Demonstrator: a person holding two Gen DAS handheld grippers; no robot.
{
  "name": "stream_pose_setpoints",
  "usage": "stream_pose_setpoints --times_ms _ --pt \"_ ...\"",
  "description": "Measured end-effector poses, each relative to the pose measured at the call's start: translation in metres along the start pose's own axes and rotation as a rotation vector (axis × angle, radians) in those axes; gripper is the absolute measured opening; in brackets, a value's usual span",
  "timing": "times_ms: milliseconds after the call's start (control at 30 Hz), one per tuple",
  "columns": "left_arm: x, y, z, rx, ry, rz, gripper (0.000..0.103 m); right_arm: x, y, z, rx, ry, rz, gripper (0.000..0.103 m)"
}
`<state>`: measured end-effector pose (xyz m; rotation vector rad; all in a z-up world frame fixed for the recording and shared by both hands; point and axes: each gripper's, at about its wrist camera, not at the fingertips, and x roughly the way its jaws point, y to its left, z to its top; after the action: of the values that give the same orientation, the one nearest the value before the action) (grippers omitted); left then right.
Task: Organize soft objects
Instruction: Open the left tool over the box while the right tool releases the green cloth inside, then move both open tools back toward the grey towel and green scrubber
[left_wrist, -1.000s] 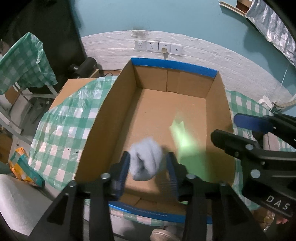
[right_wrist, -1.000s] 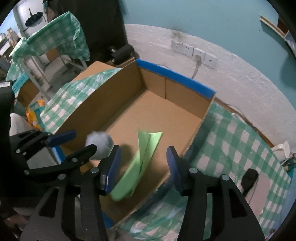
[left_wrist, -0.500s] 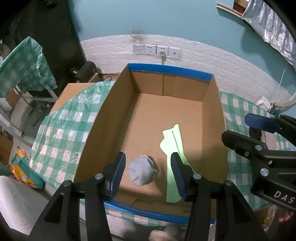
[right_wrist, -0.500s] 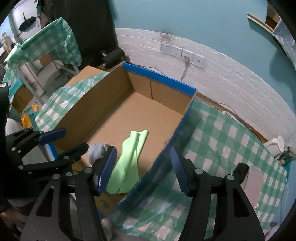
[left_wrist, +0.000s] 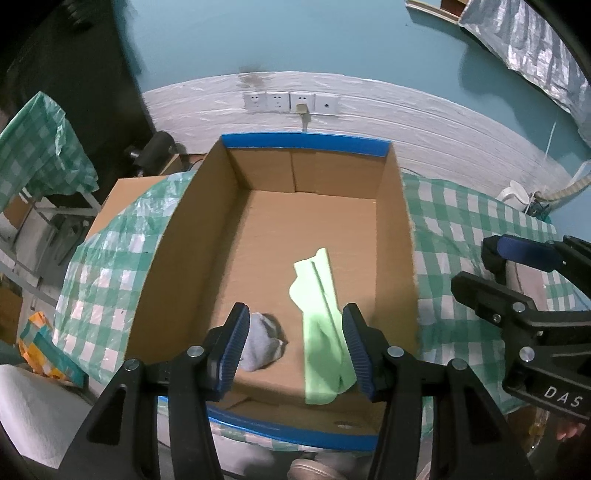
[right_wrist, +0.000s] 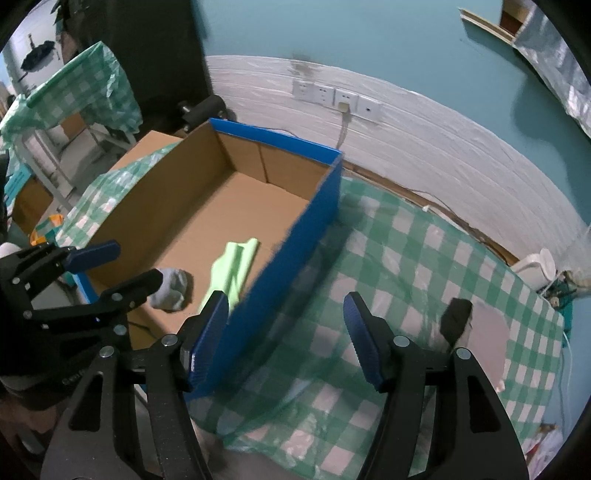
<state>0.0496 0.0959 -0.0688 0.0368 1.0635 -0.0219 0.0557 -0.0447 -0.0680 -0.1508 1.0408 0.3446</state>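
Green-checked tablecloth (right_wrist: 399, 258) across the table, wrinkled and glossy. On it, an open cardboard box (left_wrist: 207, 236) with blue-taped rims, blue outer wall (right_wrist: 295, 258) toward the right wrist camera. On the cloth well right of the box, a dark soft item (right_wrist: 456, 317) beside a pinkish flat piece (right_wrist: 487, 336); not clear what either is.

Inside the box, near its front end: a light green sock (left_wrist: 319, 321) stretched lengthwise, and a balled grey sock (left_wrist: 260, 345) just left of it, the two apart with bare cardboard between.

Left gripper (left_wrist: 293, 347) above the box's near end, spread wide, holding nothing. Grey sock below and partly behind its left finger (left_wrist: 231, 347); green sock's lower end next to and partly behind the right finger (left_wrist: 356, 350). Both socks flat on the box floor, free of the pads.

Right gripper (right_wrist: 286, 338) off to the right of the box, also spread wide and empty. Left finger (right_wrist: 207, 332) in front of the blue wall, right finger (right_wrist: 364, 341) over checked cloth. Both socks up-left of it, beyond the wall; dark item off to its right.
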Motion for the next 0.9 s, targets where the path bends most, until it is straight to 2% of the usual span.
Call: stream_pose_setpoints --times_ms 800,900 --pt "-0.005 -0.095 0.004 0.166 -0.009 -0.039 0.058 -0.034 -0.091 -0.066 0.121 -0.001 -0.114 0.065" --pt "-0.007 -0.107 0.003 0.185 -0.01 -0.045 0.061 -0.038 -0.102 -0.075 0.136 -0.003 -0.121 0.065"
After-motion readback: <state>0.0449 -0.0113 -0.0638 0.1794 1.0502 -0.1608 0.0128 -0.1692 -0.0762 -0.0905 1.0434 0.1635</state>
